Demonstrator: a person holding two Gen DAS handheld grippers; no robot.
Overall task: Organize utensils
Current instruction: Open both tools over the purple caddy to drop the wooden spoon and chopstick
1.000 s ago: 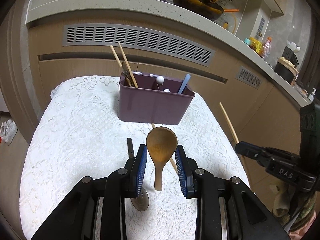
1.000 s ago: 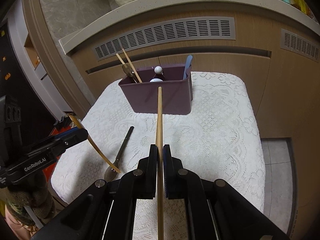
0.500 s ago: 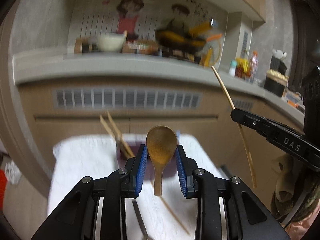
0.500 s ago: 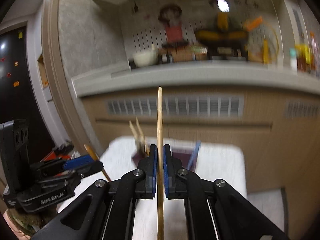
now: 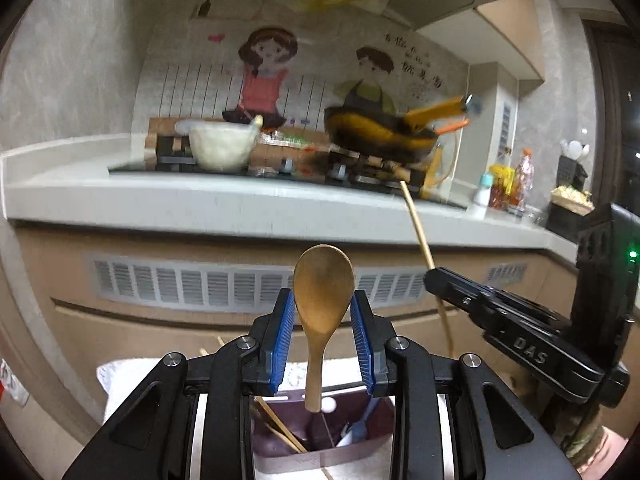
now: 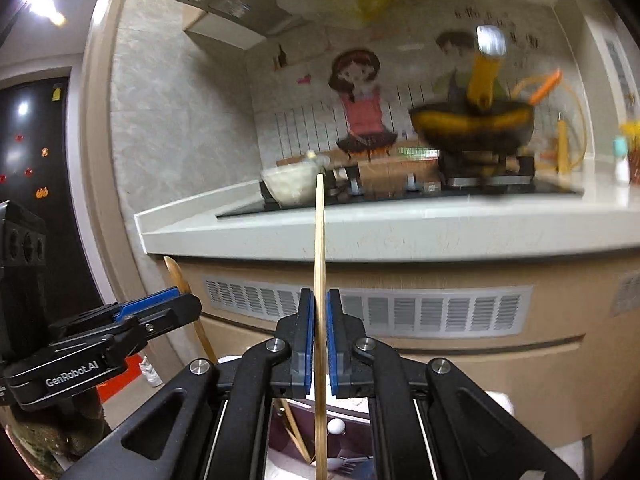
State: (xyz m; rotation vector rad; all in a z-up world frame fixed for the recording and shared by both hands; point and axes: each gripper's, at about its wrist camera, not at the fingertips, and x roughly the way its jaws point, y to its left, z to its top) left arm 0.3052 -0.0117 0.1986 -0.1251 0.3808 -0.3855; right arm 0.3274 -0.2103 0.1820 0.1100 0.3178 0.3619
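Note:
A wooden spoon [image 5: 323, 300] stands bowl-up between the blue pads of my left gripper [image 5: 323, 332], which is shut on it. Its handle hangs over the purple utensil holder [image 5: 320, 446], low in the left wrist view. My right gripper [image 6: 319, 340] is shut on a single wooden chopstick [image 6: 319, 248] that points upward. The holder [image 6: 352, 436] lies below it, with chopsticks, a white ball-topped piece and a blue-handled utensil inside. Each gripper appears in the other's view: the right gripper [image 5: 434, 278] with the chopstick [image 5: 418, 232], and the left gripper [image 6: 188, 300] with the spoon [image 6: 178, 276].
The holder stands on a table with a white lace cloth [image 5: 120, 380]. Close behind rises a cabinet front with vent grilles [image 5: 192, 284] under a pale counter [image 5: 200, 200]. On the counter are a white bowl [image 5: 222, 148] and a yellow pan [image 5: 380, 136] on a stove.
Both grippers have risen and tipped upward with the spoon and the chopstick still in them. The holder and table have slid to the bottom of both views, and the counter and wall now fill them.

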